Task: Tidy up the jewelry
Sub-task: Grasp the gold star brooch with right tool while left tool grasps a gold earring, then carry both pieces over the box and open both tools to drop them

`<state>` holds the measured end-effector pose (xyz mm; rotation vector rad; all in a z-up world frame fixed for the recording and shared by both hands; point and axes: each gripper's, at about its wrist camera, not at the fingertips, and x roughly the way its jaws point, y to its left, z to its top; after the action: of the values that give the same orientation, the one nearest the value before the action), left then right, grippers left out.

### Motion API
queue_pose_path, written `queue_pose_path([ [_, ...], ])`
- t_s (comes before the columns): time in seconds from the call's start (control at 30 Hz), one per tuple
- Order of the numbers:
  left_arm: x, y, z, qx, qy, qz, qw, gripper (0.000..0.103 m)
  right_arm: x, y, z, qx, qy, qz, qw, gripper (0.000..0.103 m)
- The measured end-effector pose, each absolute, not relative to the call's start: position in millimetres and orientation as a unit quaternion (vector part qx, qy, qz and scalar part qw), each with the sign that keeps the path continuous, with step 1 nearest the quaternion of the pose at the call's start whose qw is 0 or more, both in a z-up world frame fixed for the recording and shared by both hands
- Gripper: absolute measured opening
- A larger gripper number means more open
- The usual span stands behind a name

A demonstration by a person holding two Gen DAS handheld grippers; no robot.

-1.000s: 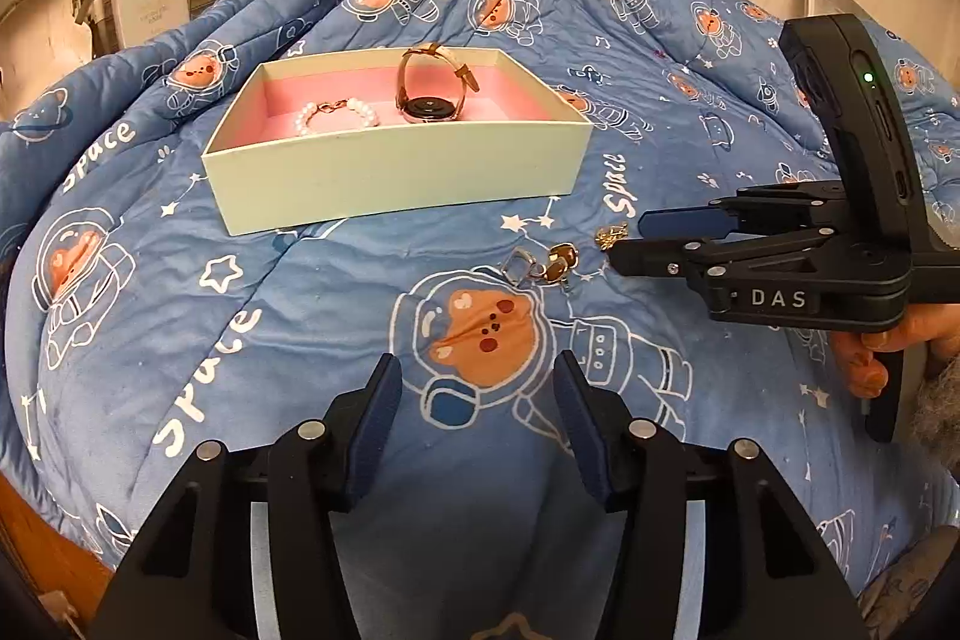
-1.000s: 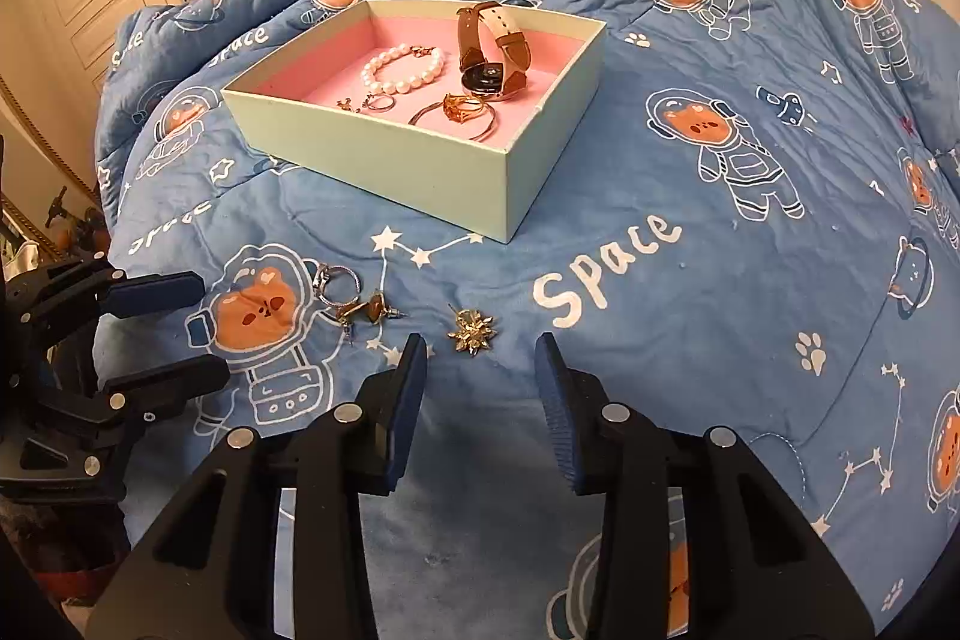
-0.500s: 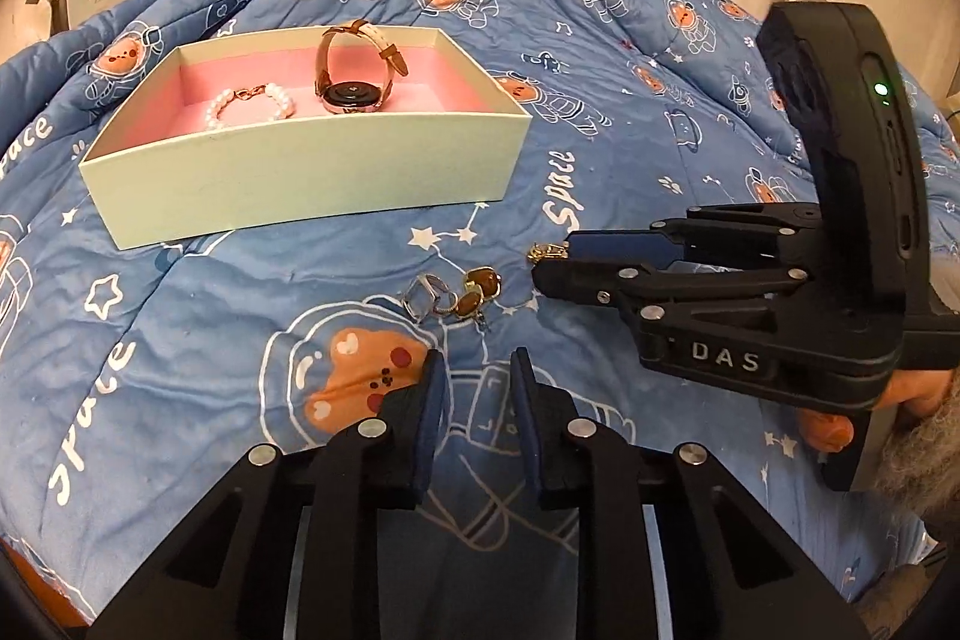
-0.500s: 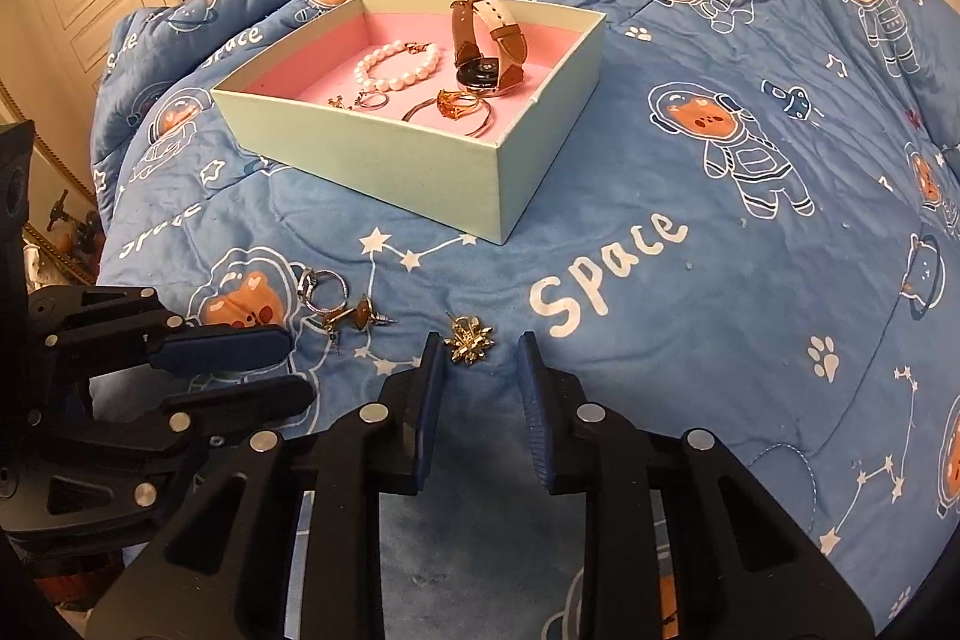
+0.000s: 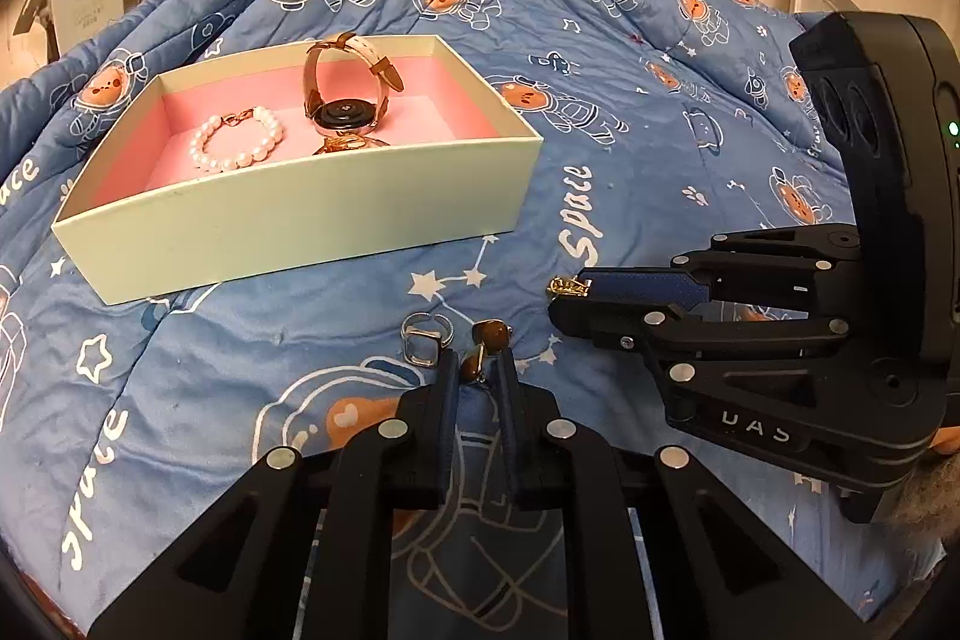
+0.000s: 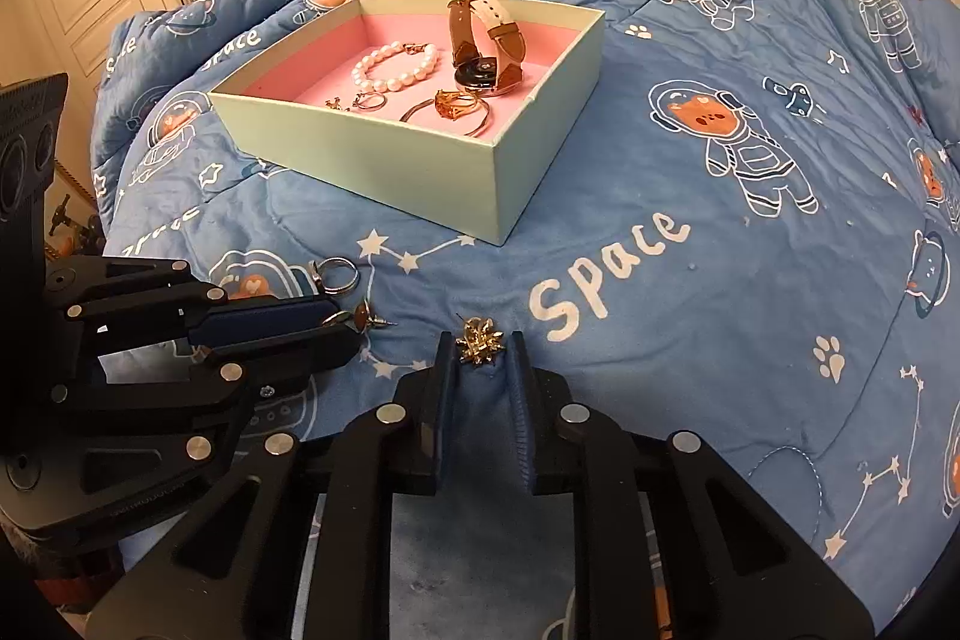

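Covering the whole bed, a blue quilt (image 6: 690, 172) printed with astronaut bears and the word "Space" carries everything else. On it sits a pale green box (image 6: 384, 160) with a pink lining, open at the top. Inside the box lie a brown-strapped watch (image 6: 483, 40) standing on its face, a pearl bracelet (image 6: 393, 67) beside it, a thin bangle with an amber stone (image 6: 453, 106) near the front wall, and a small ring (image 6: 369, 101) to its left.

Next in size come the two black tools. The left tongs (image 5: 477, 370) are clenched on an amber-brown earring (image 5: 480, 349), whose stone pokes out between the blue pads (its post shows in the right wrist view). The right tongs (image 6: 478, 349) are clenched around a small gold flower-shaped brooch (image 6: 478, 340), which rests on the quilt between the fingertips; whether the pads actually press on it I cannot tell.

Smallest, a silver ring (image 5: 423, 340) with a square setting lies loose on the quilt just beside the left tongs, in front of the box
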<state>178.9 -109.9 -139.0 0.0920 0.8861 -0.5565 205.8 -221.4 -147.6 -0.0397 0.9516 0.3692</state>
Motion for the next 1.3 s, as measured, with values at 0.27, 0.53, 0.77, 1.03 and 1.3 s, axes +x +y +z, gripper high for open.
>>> queue_pose_path([
  [0.27, 177, -101, -138, 0.02, 0.424, -0.267, 0.865, 0.01, 204, -223, -146, -0.015, 0.452, 0.176, 0.874, 0.017],
  [0.53, 170, -78, -131, -0.013, 0.425, -0.264, 0.866, 0.01, 199, -222, -137, -0.008, 0.449, 0.181, 0.875, 0.016],
  [0.77, 164, -58, -120, -0.025, 0.416, -0.255, 0.872, 0.01, 193, -216, -128, -0.01, 0.442, 0.192, 0.876, 0.016],
  [1.03, 160, -42, -102, -0.035, 0.402, -0.246, 0.881, 0.01, 188, -206, -107, -0.003, 0.429, 0.217, 0.877, 0.016],
  [1.3, 170, -33, -85, -0.034, 0.392, -0.241, 0.887, 0.01, 195, -199, -81, 0.028, 0.417, 0.248, 0.874, 0.016],
])
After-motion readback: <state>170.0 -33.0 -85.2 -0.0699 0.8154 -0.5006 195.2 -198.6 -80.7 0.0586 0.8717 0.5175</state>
